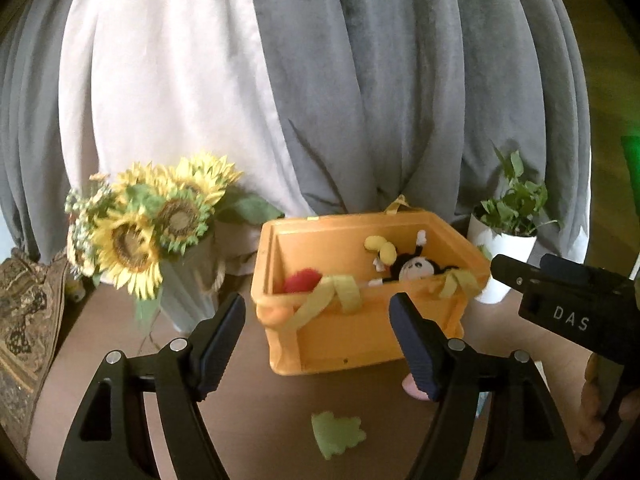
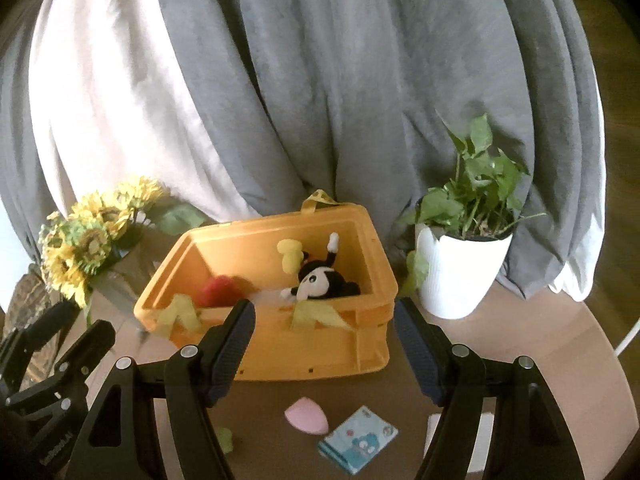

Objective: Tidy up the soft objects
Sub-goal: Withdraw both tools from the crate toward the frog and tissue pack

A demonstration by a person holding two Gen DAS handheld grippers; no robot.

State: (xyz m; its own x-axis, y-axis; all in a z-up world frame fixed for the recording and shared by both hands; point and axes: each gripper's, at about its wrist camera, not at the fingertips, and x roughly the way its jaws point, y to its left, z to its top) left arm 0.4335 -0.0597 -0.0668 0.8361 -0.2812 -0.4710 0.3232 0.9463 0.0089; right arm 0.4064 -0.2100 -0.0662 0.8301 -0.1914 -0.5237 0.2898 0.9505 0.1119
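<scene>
Before the orange crate (image 1: 360, 320), left gripper (image 1: 318, 340) and right gripper (image 2: 324, 344) hover, jaws spread and empty.

Both views are dim and soft, with warm, low-contrast colour. Daylight glows through the white curtain (image 1: 160, 100) at the back left, the brightest patch in each picture, washed out nearly to plain white. The grey curtain (image 2: 340, 80) beside it stays dull and shadowed. The table (image 1: 248, 400) lies in brownish shade. Fisheye bending curves the curtain folds outward, and the corners fall to black. The sunflowers (image 2: 84, 248) and the orange crate (image 1: 360, 320) look smeared, their edges blurred. A green glare (image 1: 631, 160) marks the left view's right edge.
</scene>
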